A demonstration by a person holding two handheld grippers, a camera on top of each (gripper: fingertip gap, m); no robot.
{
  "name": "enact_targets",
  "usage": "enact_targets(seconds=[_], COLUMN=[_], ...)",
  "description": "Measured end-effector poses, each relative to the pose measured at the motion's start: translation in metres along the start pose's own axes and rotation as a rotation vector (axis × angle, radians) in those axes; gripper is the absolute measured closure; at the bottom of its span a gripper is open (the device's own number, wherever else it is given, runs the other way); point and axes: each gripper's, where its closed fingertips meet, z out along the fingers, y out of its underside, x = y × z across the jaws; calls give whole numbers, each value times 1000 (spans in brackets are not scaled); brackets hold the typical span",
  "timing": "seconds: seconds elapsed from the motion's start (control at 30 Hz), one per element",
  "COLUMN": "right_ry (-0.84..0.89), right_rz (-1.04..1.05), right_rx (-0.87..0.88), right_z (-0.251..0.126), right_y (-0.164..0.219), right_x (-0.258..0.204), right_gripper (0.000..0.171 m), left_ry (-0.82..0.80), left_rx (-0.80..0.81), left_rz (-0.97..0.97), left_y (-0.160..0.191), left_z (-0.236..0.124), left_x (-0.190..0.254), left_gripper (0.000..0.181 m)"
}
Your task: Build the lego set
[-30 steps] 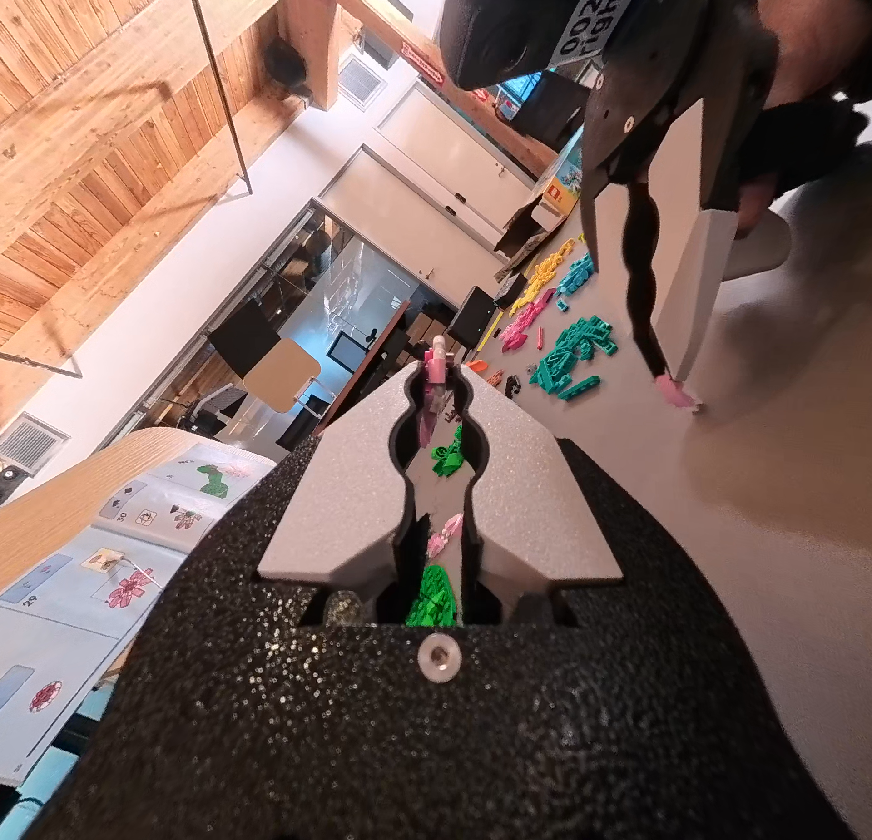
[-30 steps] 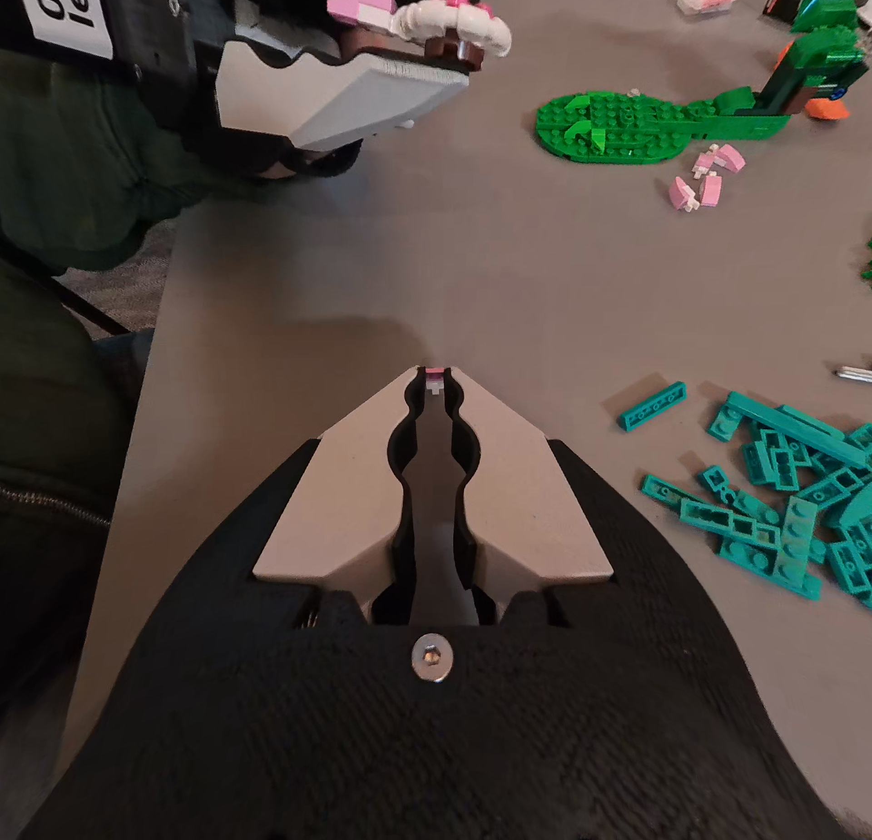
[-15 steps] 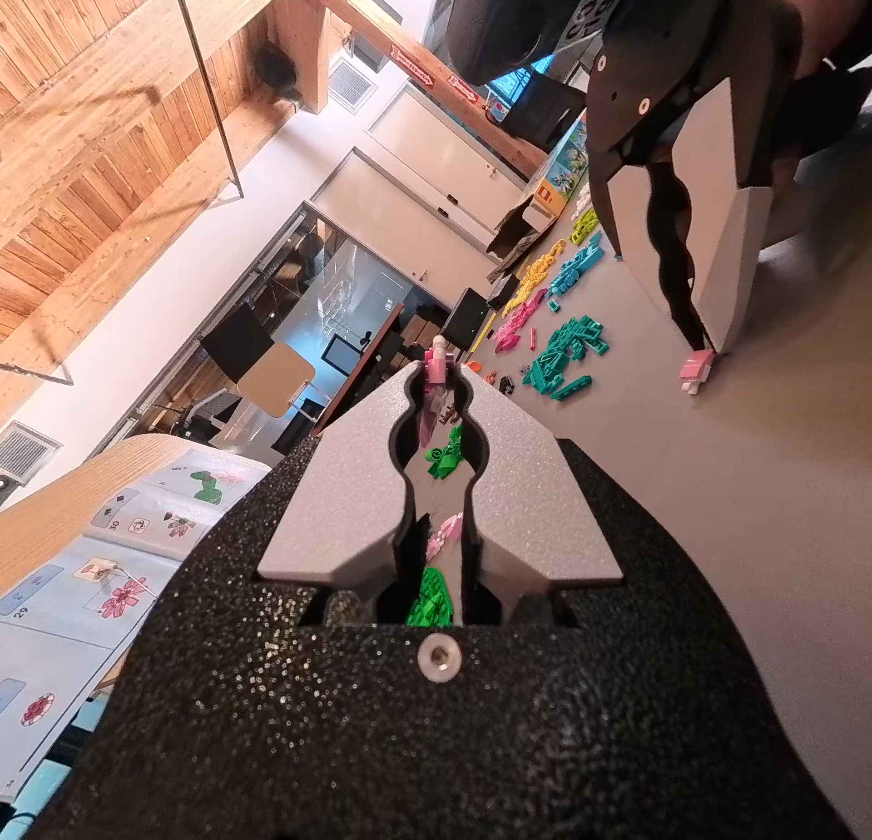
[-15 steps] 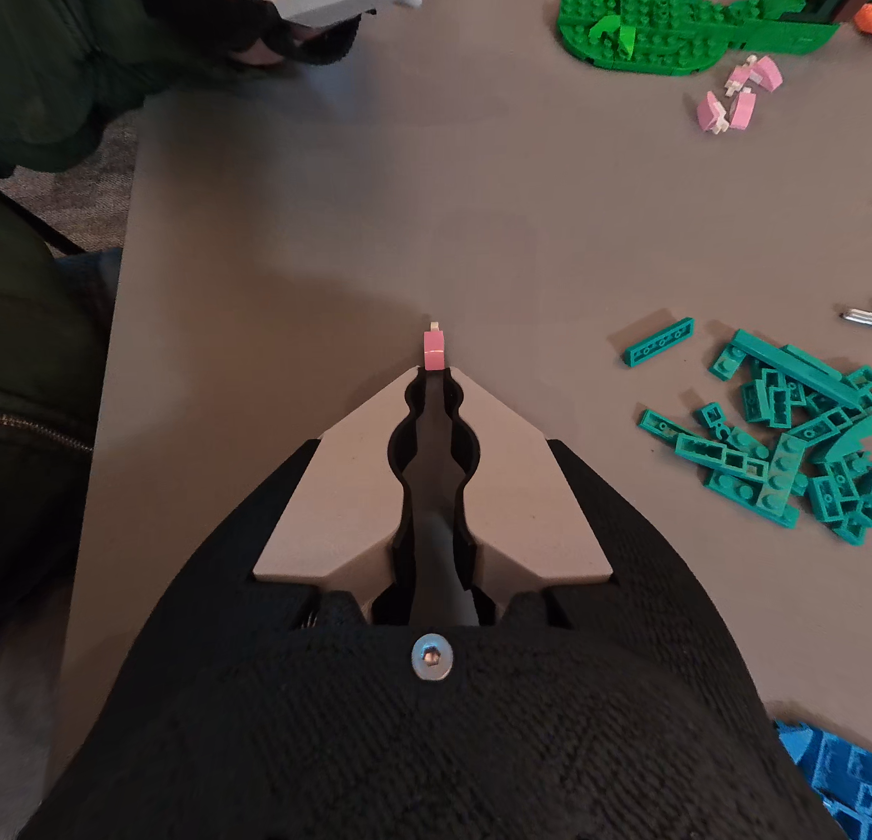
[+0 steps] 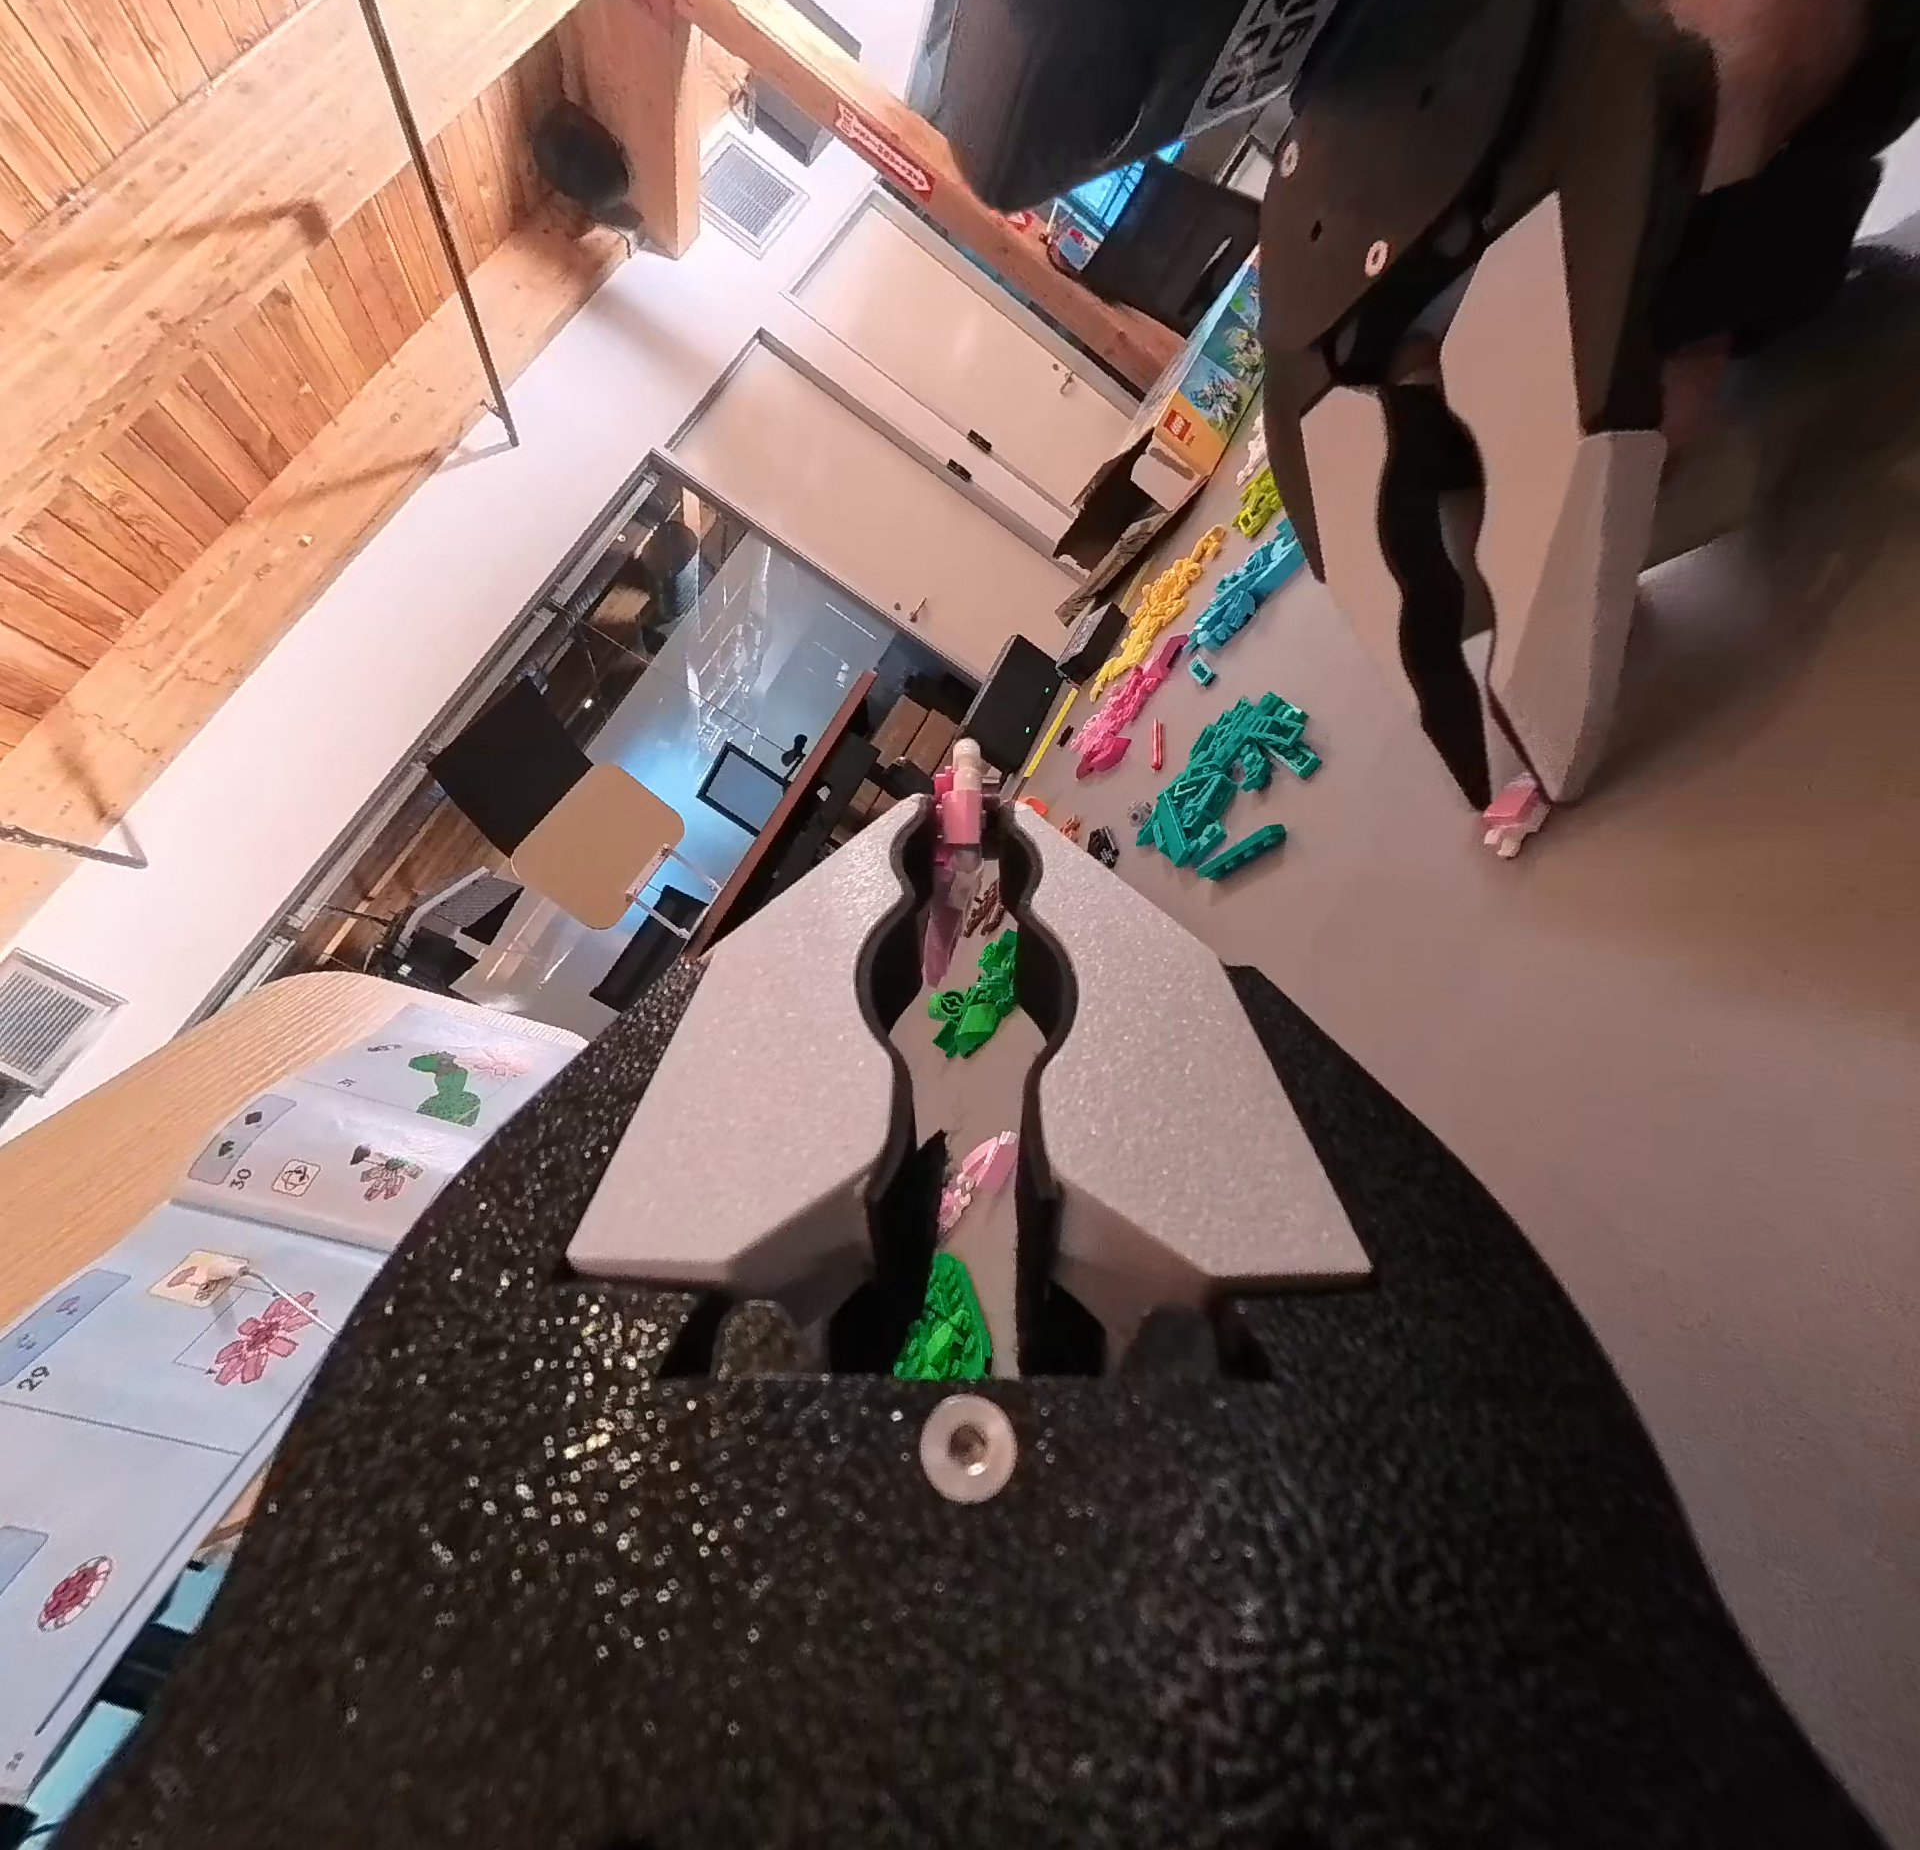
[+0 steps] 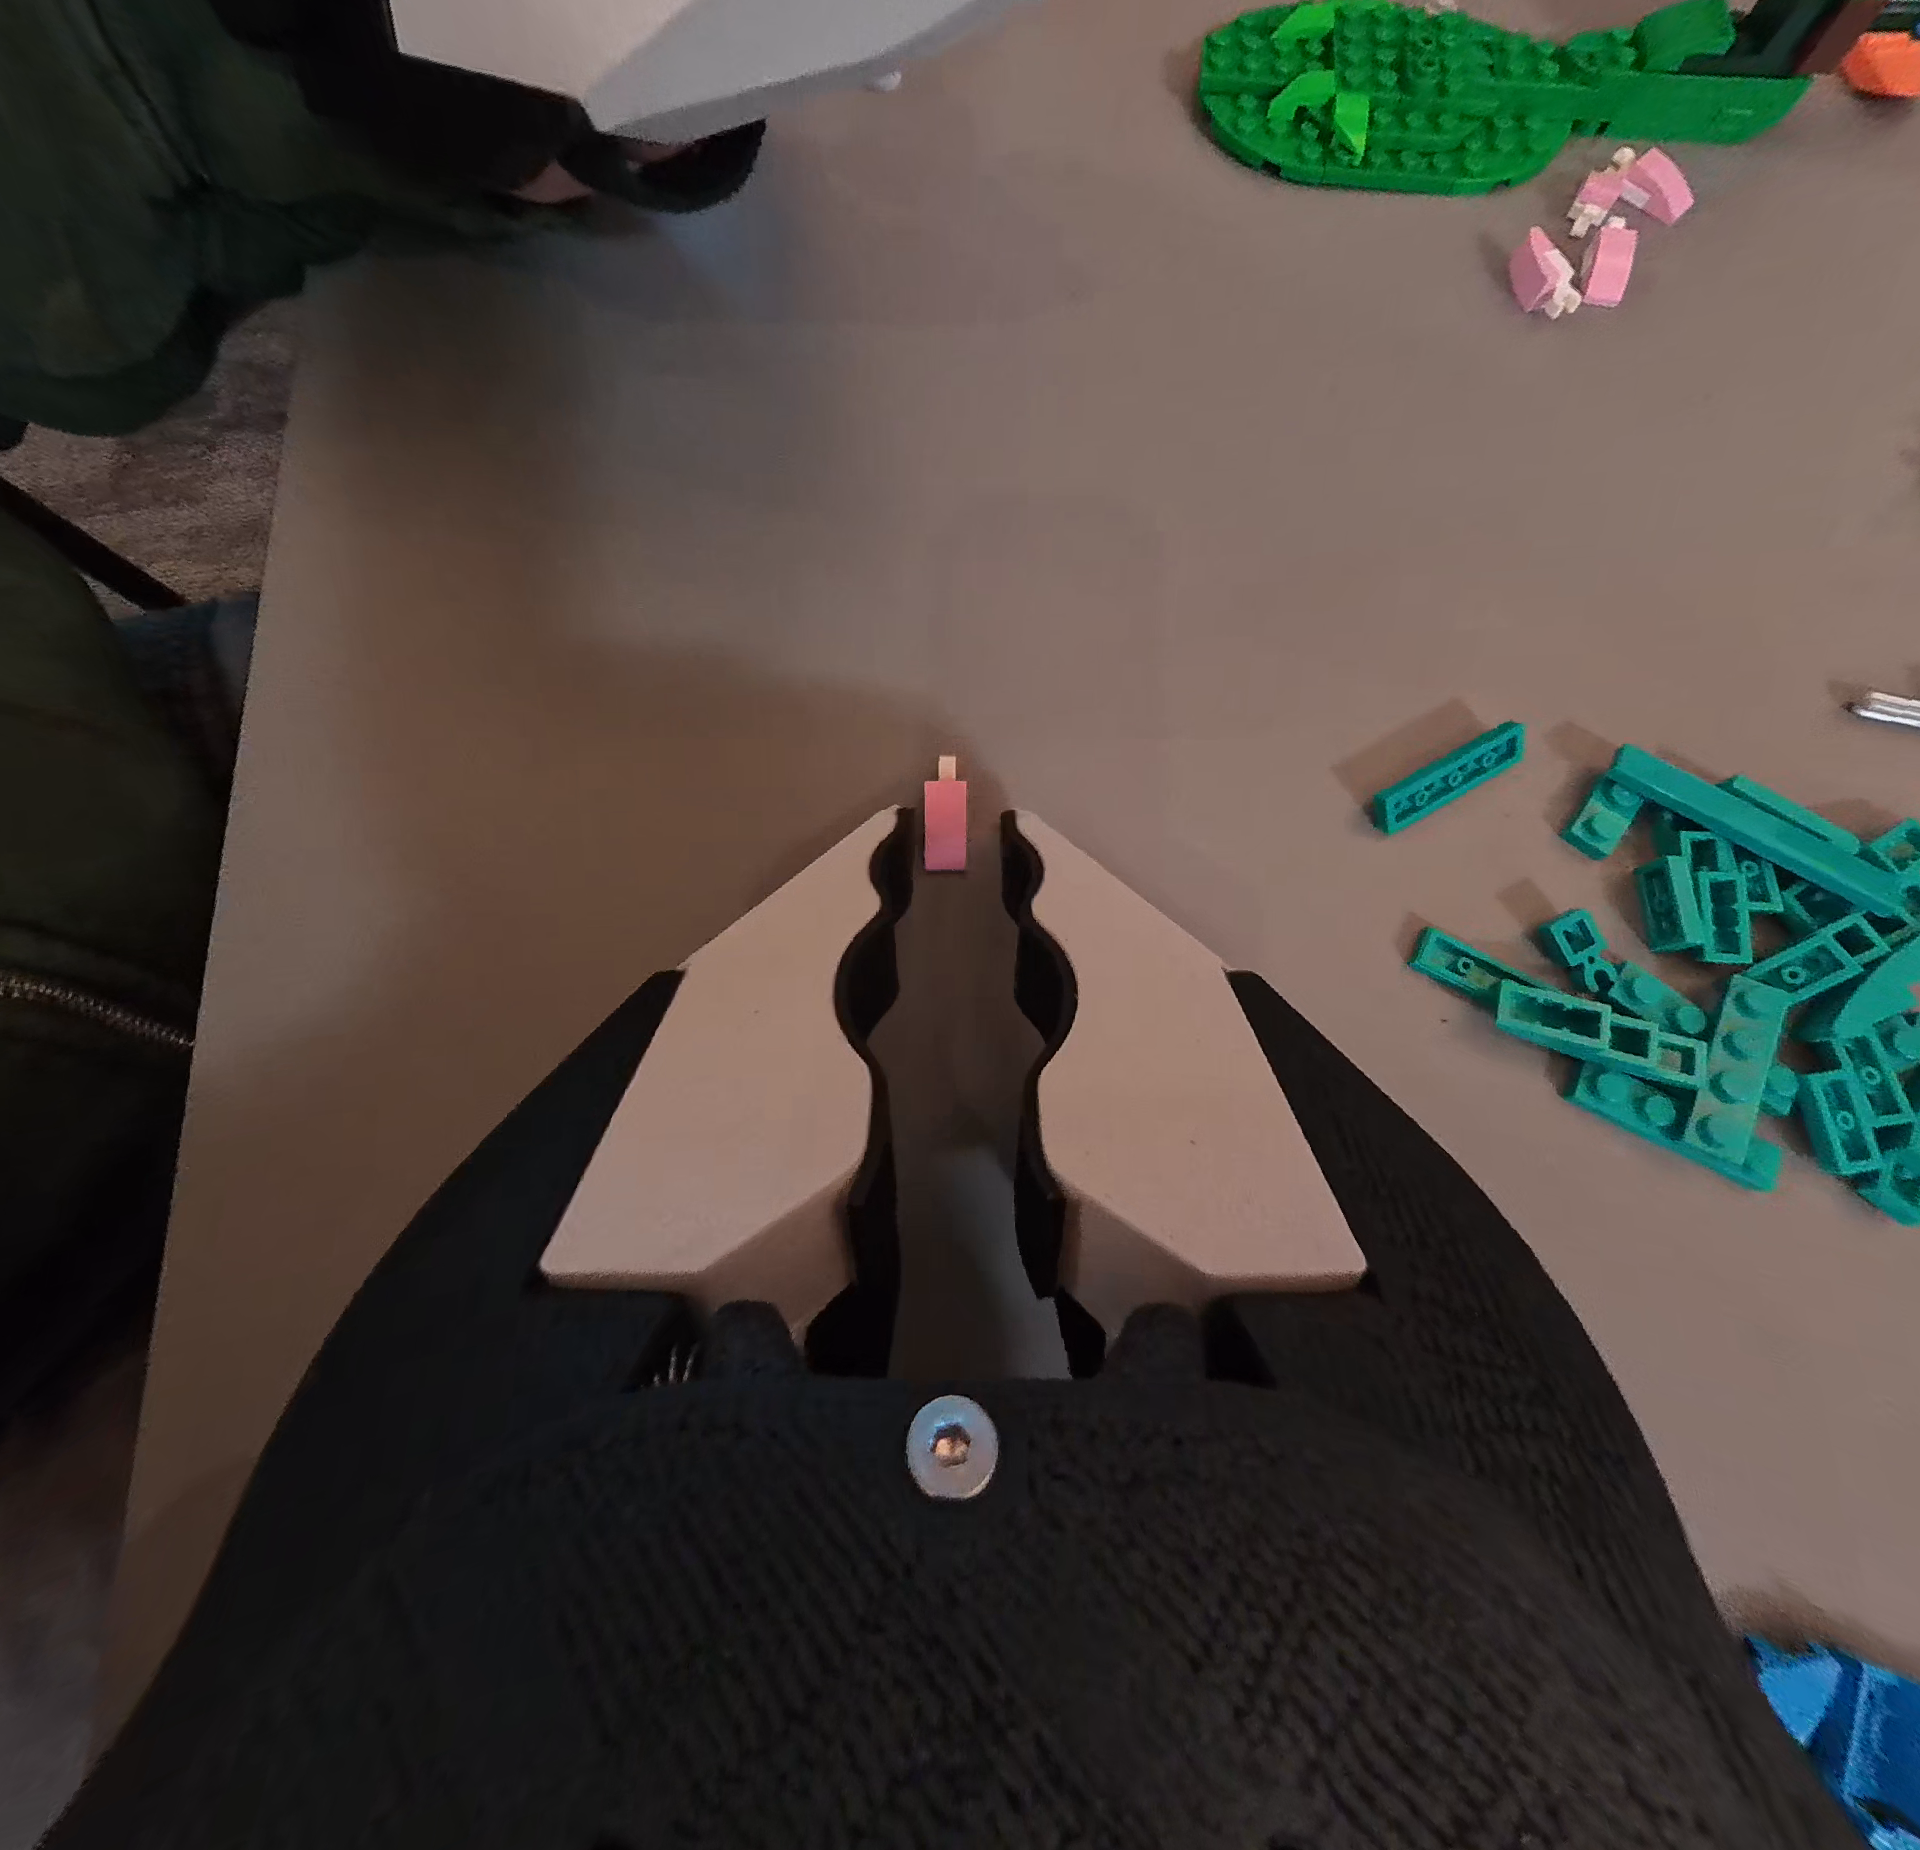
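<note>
One green base [image 6: 1455, 107] stands built, my left tool [image 5: 961, 813] grips a pink flower, my right tool [image 6: 948, 813] gapes around a pink brick [image 6: 944, 824] nearby; teal bricks [image 6: 1714, 979] wait.

pink brick [image 6: 944, 824], teal bricks [image 6: 1725, 990], green plate [image 6: 1382, 96], grey table [image 6: 727, 512]

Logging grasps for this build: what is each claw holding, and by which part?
Left claw pinches a small pink-and-white flower assembly near its tip. Right claw is open, holding nothing; the pink piece sits between its fingertips.
</note>
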Motion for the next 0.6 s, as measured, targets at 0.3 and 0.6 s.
enact_targets(seconds=[0.3, 0.6], right_ry=[5, -88], right_rz=[-60, -275], right_rx=[30, 70], right_z=[-16, -43], right_y=[-26, -65], right_x=[12, 21], right_gripper=[165, 165], left_ry=[-20, 81], left_rx=[22, 14], left_rz=[156, 414], left_y=[-11, -14], left_z=[-4, -1], left_x=[4, 36], left_gripper=[173, 173])
